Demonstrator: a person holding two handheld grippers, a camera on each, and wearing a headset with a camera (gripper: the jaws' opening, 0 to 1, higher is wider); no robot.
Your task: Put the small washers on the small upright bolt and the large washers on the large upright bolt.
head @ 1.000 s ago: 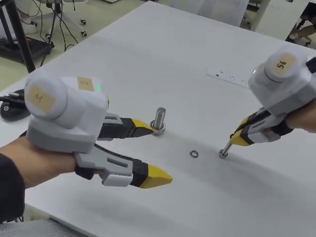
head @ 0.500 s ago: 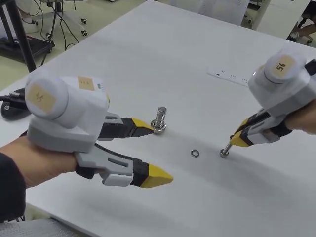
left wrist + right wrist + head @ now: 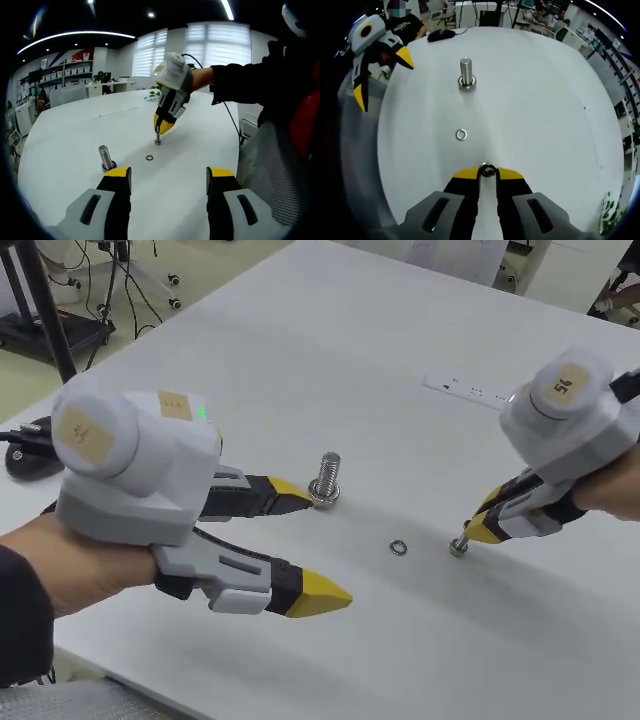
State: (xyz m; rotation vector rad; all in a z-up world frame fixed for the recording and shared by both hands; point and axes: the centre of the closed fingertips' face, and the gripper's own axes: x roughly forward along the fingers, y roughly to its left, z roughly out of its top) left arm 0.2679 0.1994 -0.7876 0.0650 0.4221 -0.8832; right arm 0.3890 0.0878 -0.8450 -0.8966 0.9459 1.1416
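Note:
The large upright bolt (image 3: 327,478) (image 3: 105,157) (image 3: 466,72) stands mid-table with a washer around its base. My left gripper (image 3: 325,548) (image 3: 170,175) is open, its far jaw tip just left of that bolt. One small washer (image 3: 398,547) (image 3: 149,158) (image 3: 461,134) lies flat on the white table (image 3: 330,350). To its right is the small upright bolt (image 3: 459,544) (image 3: 157,139). My right gripper (image 3: 482,530) (image 3: 162,127) (image 3: 487,172) points down at the bolt's top, jaws pinched on a small ring-like washer (image 3: 487,170).
A white printed strip (image 3: 470,393) lies on the table at the back right. A black mouse (image 3: 20,455) (image 3: 441,34) sits by the left edge. Beyond the table's left edge are stand legs and cables on the floor.
The right gripper has sunk slightly closer to the small bolt. The left gripper, the large bolt and the loose washer have stayed where they were; the head camera shifted a little.

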